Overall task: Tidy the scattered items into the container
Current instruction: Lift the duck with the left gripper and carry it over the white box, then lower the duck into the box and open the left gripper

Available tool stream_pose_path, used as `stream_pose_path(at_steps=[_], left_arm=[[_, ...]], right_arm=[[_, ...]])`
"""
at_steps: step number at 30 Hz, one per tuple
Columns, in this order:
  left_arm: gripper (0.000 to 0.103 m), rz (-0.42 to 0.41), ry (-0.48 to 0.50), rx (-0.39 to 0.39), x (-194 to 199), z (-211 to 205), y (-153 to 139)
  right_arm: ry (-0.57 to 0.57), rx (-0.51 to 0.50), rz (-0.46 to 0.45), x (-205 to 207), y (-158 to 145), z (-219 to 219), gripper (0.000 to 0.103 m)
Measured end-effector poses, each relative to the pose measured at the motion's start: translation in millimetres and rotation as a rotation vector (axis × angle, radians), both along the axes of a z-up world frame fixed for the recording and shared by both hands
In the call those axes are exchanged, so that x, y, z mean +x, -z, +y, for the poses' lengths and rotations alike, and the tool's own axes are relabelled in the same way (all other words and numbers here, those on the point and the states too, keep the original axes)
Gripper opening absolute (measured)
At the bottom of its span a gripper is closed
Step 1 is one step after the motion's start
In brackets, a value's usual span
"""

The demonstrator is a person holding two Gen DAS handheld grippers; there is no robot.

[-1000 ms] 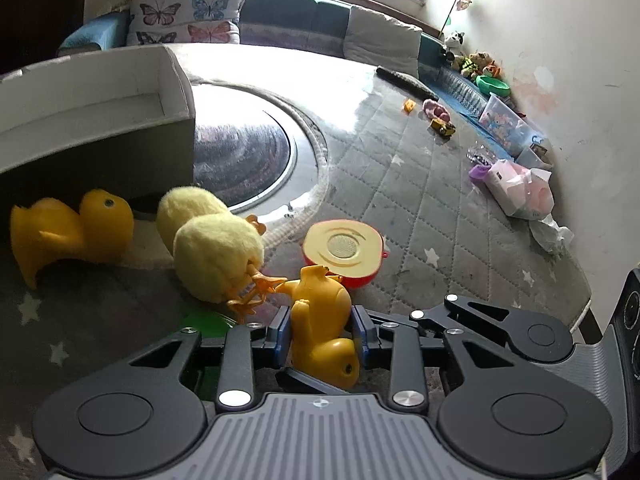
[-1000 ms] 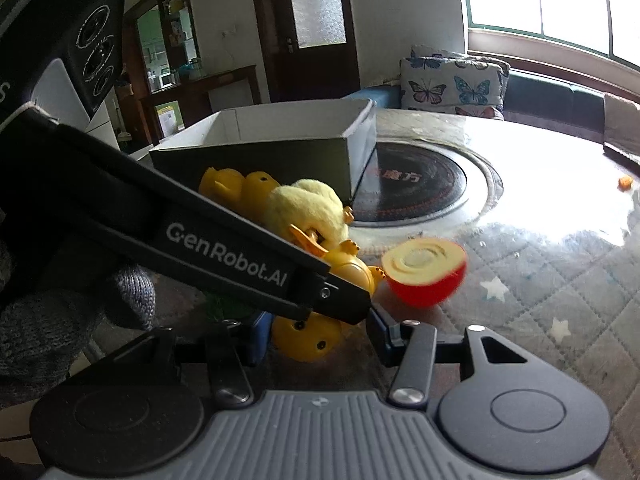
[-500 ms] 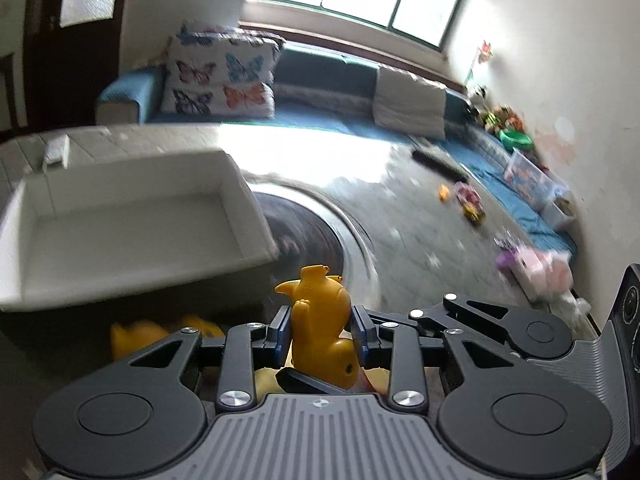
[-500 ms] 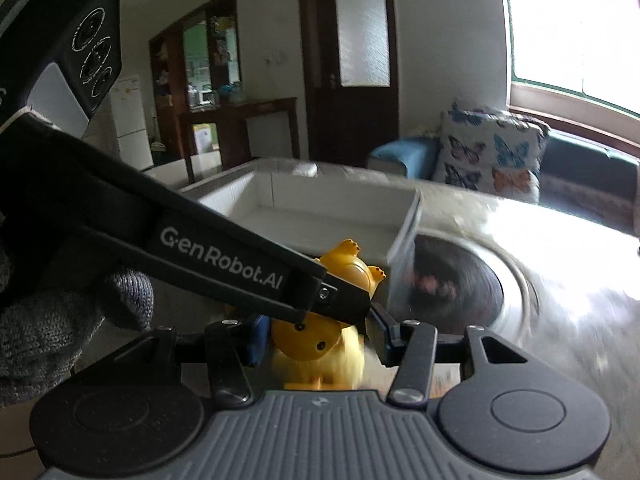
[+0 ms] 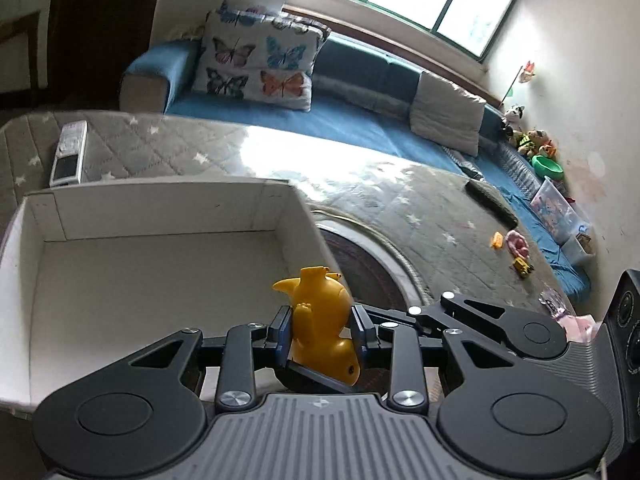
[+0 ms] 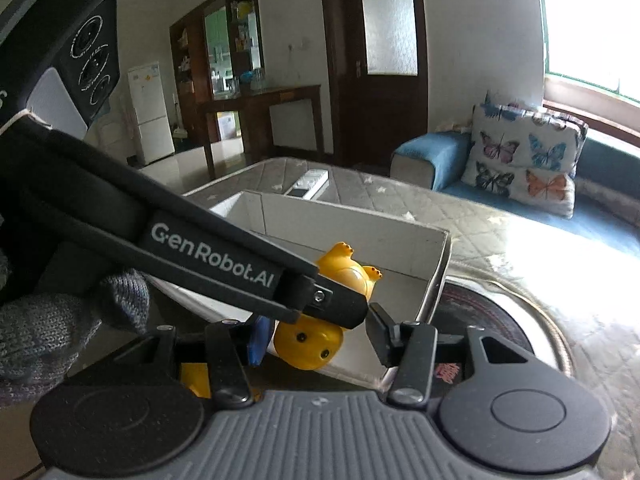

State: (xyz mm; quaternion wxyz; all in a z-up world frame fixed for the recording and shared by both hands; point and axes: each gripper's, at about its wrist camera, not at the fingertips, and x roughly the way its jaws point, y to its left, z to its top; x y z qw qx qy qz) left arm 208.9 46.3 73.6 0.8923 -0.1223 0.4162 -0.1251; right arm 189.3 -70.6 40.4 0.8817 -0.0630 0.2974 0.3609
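Your left gripper (image 5: 320,332) tilted down over the near right corner of the white box (image 5: 160,208), jaws closing with the yellow toy (image 5: 320,320) pressed between them, your grey-gloved left hand (image 6: 52,332) behind it, your right gripper (image 6: 316,340) at the box's near wall, jaws drawn narrow about the toy's head.

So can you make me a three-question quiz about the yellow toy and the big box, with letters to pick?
1. Where is the yellow toy?
A. on the sofa
B. between the left hand-held gripper fingers
C. on the floor

2. What colour is the inside of the box?
A. white
B. red
C. green

3. What is in the box?
A. three toys
B. a pillow
C. nothing that shows

Answers: 1 B, both pads squeeze its sides. 2 A, walls and bottom look white. 3 C, the bottom looks bare.
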Motion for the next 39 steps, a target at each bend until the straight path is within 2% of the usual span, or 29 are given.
stream_pose_path(at_steps=[6, 12, 16, 26, 39], left_arm=[[0.034, 0.073, -0.003, -0.028, 28, 12, 18], [0.034, 0.132, -0.013, -0.046, 42, 16, 36], [0.034, 0.159, -0.011, -0.041, 48, 14, 44], [0.034, 0.181, -0.012, -0.021, 53, 11, 50], [0.034, 0.13, -0.009, -0.02, 37, 11, 35]], right_arm=[[-0.007, -0.019, 0.065, 31, 20, 6, 0.052], [0.0, -0.053, 0.087, 41, 36, 9, 0.054], [-0.009, -0.064, 0.079, 42, 38, 11, 0.059], [-0.028, -0.101, 0.061, 39, 42, 22, 0.061], [-0.009, -0.082, 0.057, 27, 35, 19, 0.062]])
